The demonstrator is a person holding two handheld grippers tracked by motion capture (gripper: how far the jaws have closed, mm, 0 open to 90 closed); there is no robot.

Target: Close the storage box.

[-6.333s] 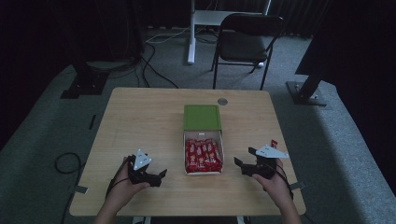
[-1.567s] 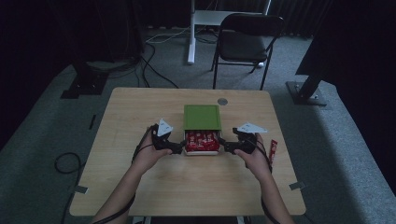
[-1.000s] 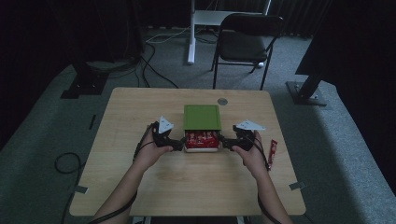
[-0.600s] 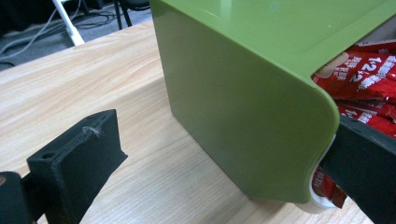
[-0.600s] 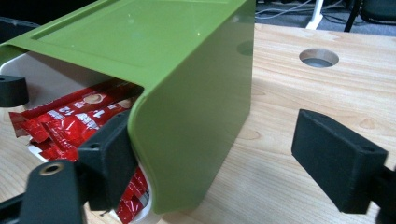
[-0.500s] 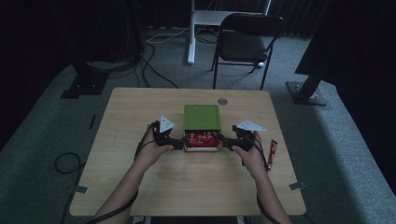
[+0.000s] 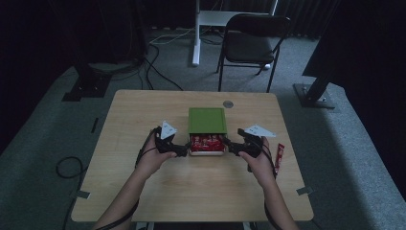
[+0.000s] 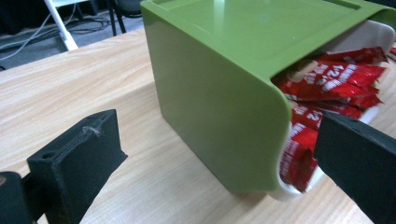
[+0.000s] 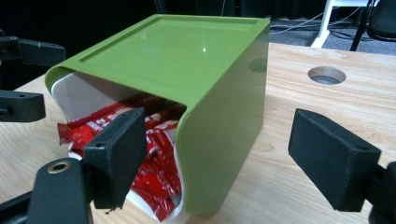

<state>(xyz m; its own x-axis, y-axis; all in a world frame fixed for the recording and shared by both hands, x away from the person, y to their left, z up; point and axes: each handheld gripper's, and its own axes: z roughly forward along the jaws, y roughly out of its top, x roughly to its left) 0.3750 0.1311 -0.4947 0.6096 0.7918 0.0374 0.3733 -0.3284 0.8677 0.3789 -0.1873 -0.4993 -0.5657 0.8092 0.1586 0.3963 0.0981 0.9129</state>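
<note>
The glossy green plastic box cover (image 7: 206, 120) sits mid-table, partly over a white tray (image 7: 207, 152) of red sachets (image 7: 206, 141). The left gripper (image 7: 181, 150) and right gripper (image 7: 231, 148) flank the tray's near corners, jaws wide apart, holding nothing. 1 loose red sachet (image 7: 279, 157) lies right.

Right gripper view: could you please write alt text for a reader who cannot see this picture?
A green sleeve-like cover sits partly over a white drawer full of red packets on a wooden table. The right gripper stands open around the cover's near corner, without touching it. The left gripper shows at the far left.
</note>
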